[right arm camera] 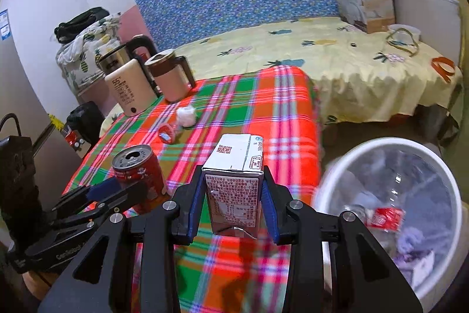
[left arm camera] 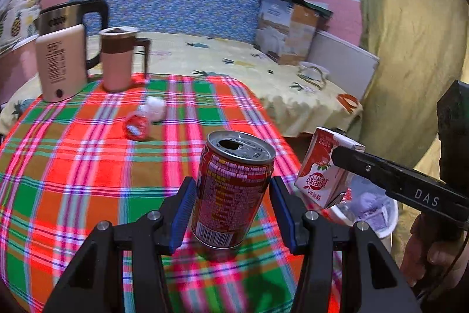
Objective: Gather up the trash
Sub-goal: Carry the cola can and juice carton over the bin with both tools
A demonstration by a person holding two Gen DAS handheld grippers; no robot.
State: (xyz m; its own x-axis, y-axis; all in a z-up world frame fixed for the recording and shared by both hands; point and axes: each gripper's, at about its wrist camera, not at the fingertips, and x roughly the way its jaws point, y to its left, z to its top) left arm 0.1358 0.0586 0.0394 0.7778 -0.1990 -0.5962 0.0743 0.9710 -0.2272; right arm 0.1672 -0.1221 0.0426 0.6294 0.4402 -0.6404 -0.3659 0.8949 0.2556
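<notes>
Left gripper (left arm camera: pixel 233 201) fingers clamp red can (left arm camera: pixel 233 189); right gripper (right arm camera: pixel 233 204) grips carton (right arm camera: pixel 233 189), both lifted. Bin (right arm camera: pixel 328 181) holds some trash. Crumpled tissue (right arm camera: pixel 186 116) and small wrapper (right arm camera: pixel 166 134) remain on counter (right arm camera: pixel 263 107).

The right gripper's (left arm camera: pixel 334 154) black finger bears white letters, "DAS", seen in the left wrist view. The cream kettle (right arm camera: pixel 129 90) near the far left corner of the plaid tablecloth (right arm camera: pixel 263 113) shows "55°" at the top of its side, above rows of print too small to read. The drink carton (right arm camera: pixel 234 189) carries a red QR code on its white top and dense red and black Chinese print on its side; large red Chinese characters stand upside down on its front. The red can (left arm camera: pixel 231 189) carries a barcode near its base and small yellow print, unreadable.
</notes>
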